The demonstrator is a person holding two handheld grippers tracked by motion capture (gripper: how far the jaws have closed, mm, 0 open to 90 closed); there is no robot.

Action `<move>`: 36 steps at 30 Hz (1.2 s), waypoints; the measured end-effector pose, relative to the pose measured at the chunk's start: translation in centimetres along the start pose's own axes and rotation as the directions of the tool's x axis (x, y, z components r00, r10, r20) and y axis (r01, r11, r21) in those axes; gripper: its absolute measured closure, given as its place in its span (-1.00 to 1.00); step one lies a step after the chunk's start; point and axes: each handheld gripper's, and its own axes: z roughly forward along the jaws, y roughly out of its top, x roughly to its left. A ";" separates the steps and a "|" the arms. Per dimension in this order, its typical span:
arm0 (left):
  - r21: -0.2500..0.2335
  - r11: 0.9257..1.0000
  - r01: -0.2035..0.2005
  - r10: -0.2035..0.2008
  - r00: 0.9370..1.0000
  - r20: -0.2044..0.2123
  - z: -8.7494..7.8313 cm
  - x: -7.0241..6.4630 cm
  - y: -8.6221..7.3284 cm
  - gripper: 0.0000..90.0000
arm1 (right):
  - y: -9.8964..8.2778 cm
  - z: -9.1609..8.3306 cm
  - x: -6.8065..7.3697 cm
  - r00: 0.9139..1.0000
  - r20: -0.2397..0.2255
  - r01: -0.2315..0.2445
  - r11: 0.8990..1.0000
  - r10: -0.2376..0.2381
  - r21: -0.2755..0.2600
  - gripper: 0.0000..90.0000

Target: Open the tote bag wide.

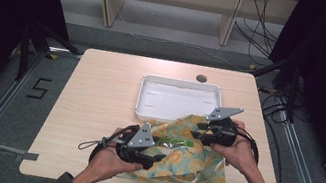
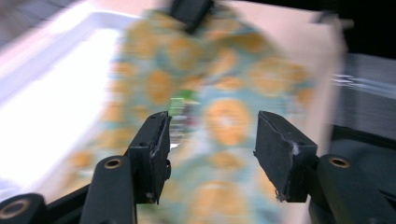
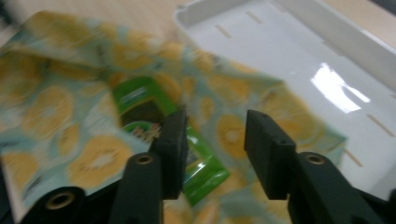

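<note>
While the orange-print cloth bag [image 1: 189, 159] sprawls across the table's [image 1: 97, 105] near edge with its far corner draped over the white tray's [image 1: 150, 94] rim, a green packet [image 3: 154, 126] pokes out, long axis running diagonally. Left gripper [image 2: 210, 135] view is pretty blurred. Both left and right gripper [image 3: 215, 140] jaws stand parted just above the cloth, gripping nothing.

Table left half [image 1: 99, 95] free; tray [image 1: 142, 99] blocks beyond bag [image 1: 191, 165]
</note>
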 end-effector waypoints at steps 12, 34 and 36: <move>0.138 0.987 0.082 -0.071 0.994 -0.079 2.8 4.7 -0.6 0.25 | -1.7 3.4 0.6 0.990 -0.057 0.133 0.978 -0.126 0.163 0.99; 0.121 0.957 0.263 -0.248 0.961 -0.125 5.1 9.0 -1.4 0.72 | -4.7 3.4 2.8 0.950 -0.269 0.235 0.932 -0.160 0.275 0.97; 0.100 0.961 0.258 -0.247 0.963 -0.107 4.4 8.3 -1.0 0.48 | -4.2 3.0 2.6 0.959 -0.241 0.211 0.947 -0.152 0.243 0.87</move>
